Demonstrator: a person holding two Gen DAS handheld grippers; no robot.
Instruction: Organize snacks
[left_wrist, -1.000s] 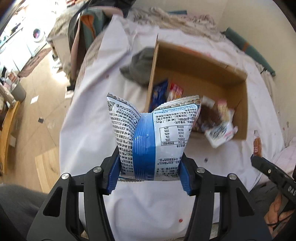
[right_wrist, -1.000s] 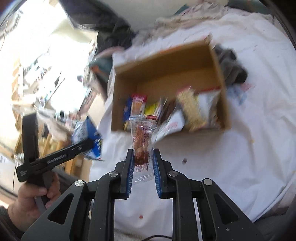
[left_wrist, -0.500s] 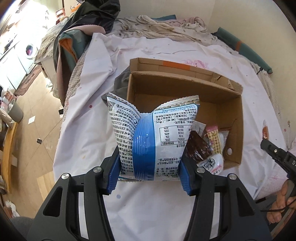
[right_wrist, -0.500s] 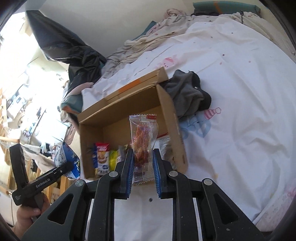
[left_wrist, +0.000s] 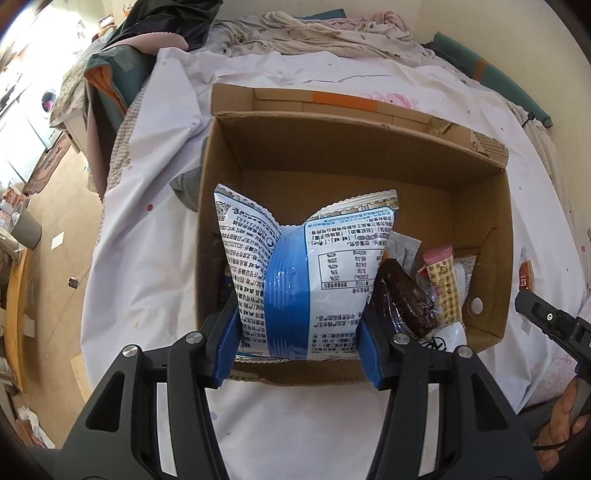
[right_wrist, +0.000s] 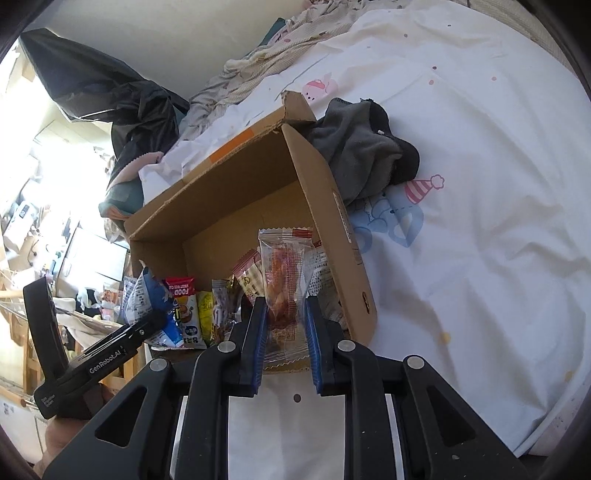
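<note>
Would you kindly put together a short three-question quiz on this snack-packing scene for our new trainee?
1. True or false: the left gripper is shut on a blue and white snack bag.
2. What does the right gripper hold?
A. a clear packet with a reddish snack
B. a green bottle
C. nothing
3. Fill in: the grey cloth lies on the white sheet, ____ the cardboard box.

Key
1. True: the blue pads press on both sides of the bag.
2. A: the clear packet stands upright between the pads.
3. Outside: it lies beside one box wall, while other snacks sit in the box.
</note>
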